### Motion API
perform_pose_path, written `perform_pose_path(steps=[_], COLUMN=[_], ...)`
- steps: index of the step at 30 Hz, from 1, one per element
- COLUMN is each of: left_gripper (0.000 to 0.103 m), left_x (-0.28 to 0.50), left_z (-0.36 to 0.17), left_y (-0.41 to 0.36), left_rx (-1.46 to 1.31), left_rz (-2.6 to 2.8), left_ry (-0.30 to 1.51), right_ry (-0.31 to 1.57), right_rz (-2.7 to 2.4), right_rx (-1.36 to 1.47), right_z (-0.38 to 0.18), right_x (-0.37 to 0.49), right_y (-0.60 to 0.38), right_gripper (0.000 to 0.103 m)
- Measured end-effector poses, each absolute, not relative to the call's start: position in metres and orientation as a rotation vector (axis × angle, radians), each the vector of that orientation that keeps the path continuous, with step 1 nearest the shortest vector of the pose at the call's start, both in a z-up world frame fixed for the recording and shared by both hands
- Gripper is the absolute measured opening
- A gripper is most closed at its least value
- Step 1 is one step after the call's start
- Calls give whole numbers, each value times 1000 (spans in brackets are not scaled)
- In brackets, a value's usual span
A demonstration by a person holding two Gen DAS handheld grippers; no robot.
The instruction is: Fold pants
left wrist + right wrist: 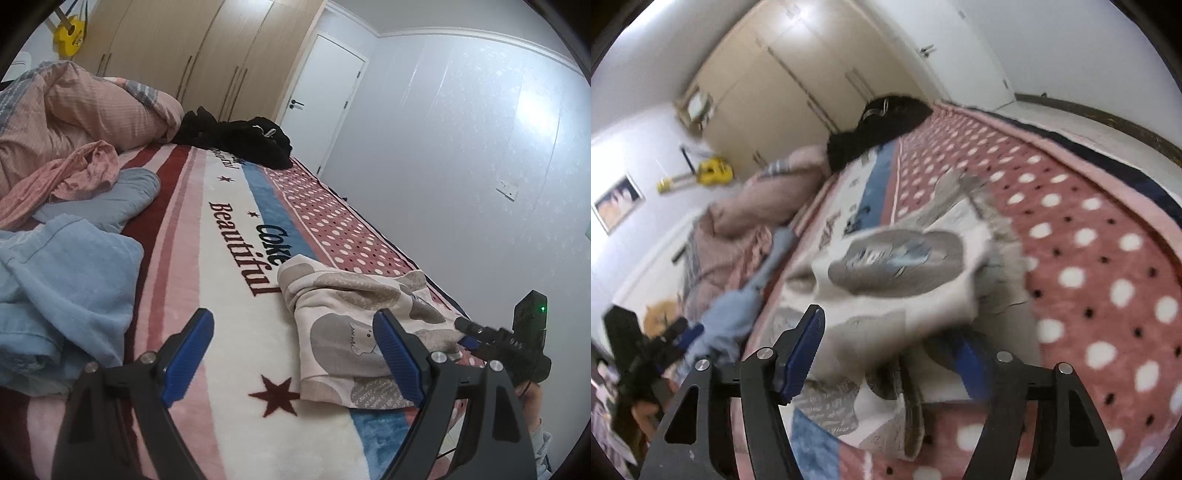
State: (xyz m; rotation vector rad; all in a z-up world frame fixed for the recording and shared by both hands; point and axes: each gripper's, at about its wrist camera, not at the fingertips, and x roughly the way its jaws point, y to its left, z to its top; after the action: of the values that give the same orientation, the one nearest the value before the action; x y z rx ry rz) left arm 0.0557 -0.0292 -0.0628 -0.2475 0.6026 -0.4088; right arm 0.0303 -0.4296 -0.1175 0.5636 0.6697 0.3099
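Left wrist view: patterned pants [343, 325] lie folded in a small bundle on the bed blanket [236, 280], both tongs apart.

From the left, a heap of blue clothes [55, 280] waits beside the striped middle, likely the next items. The left gripper [295, 354] hangs wide open over bare blanket, holding nothing, its right pad just at the bundle's near edge. Further right, the right gripper [886, 354] stands partly open with the bundle's near fold loose between its jaws, seemingly let go. No containers are visible.
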Motion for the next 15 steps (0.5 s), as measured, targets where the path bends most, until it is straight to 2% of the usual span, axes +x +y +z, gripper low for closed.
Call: perform_pose_path(steps=[3,4,5,6,7,11,15], left_gripper=[88,88,88,88,89,90,90], left_x=[64,67,71,75,82,117,153], left_z=[-57,-53,-48,-43,-37,-15,-19], left_y=[-37,-42,-49,-55,-62,-101,-135], left_rx=[-238,-236,-229,-226,-224,-246,-271], left_rz=[-470,-503,-538,-568,-604,-807,-859], left_ry=[612,609,609,612,626,731,856], right_ry=[671,678,680,694,701,544,531], right_rz=[307,288,258,223,204,310,459], right_rx=[648,634,602,566,538,412,370], right_z=[-123,-123,-122,-120,-118,-90,-89], right_x=[35,40,46,52,58,55,59], right_y=[-442,-440,-436,-430,-423,-373,-328], right_gripper=[67,63,41,5,2,3,2])
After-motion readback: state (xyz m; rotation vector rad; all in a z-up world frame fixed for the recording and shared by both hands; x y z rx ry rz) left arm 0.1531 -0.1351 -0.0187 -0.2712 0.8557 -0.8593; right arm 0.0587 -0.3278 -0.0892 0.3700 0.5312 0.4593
